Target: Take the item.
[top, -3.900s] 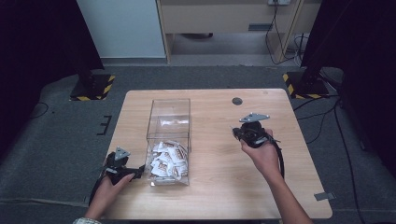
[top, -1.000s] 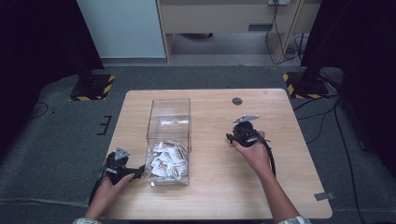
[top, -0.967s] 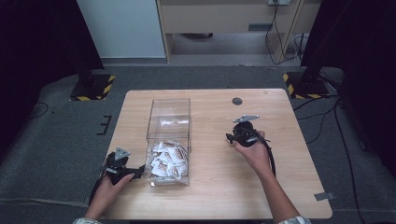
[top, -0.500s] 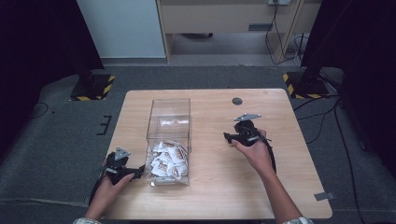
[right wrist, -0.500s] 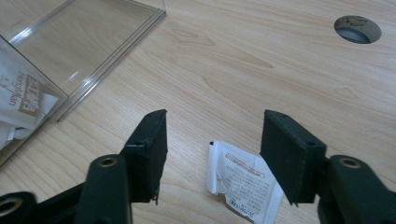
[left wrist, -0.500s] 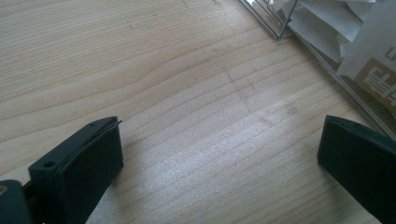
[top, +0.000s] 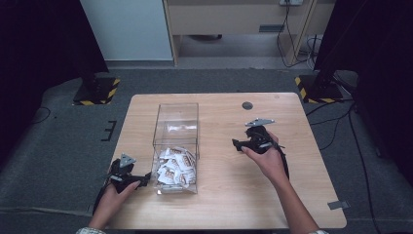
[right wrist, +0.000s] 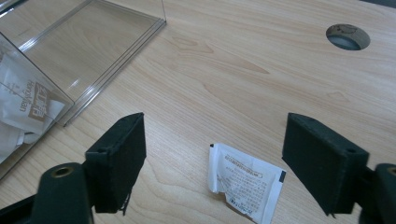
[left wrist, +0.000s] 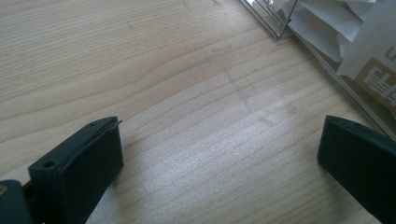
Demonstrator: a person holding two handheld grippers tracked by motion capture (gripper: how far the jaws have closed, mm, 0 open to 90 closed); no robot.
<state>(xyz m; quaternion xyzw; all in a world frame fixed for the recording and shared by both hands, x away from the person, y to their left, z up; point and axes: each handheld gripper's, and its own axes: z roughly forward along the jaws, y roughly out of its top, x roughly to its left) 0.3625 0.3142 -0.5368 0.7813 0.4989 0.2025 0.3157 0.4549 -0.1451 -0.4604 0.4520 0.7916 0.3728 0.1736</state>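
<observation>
A clear plastic box [top: 178, 104] stands left of the table's middle, with several white sachets [top: 174, 165] heaped at its near end. My left gripper [top: 141, 179] rests by the box's near left corner. In the left gripper view it [left wrist: 224, 149] is open over bare wood, with the box wall [left wrist: 327, 56] at the upper right. My right gripper [top: 237, 144] hovers right of the box. Its jaws have just been opening and it [right wrist: 217, 140] stands open. One white sachet [right wrist: 245, 182] lies flat on the table between the jaws, untouched.
A round cable hole [top: 247, 105] sits in the table [top: 219, 195] beyond my right gripper and appears as the hole [right wrist: 348, 36] at the upper right of the right gripper view. The box's far half [right wrist: 93, 42] holds nothing. Dark stands with striped feet flank the table.
My right hand has drifted a little to the left, toward the box. The left hand and the box have stayed where they were.
</observation>
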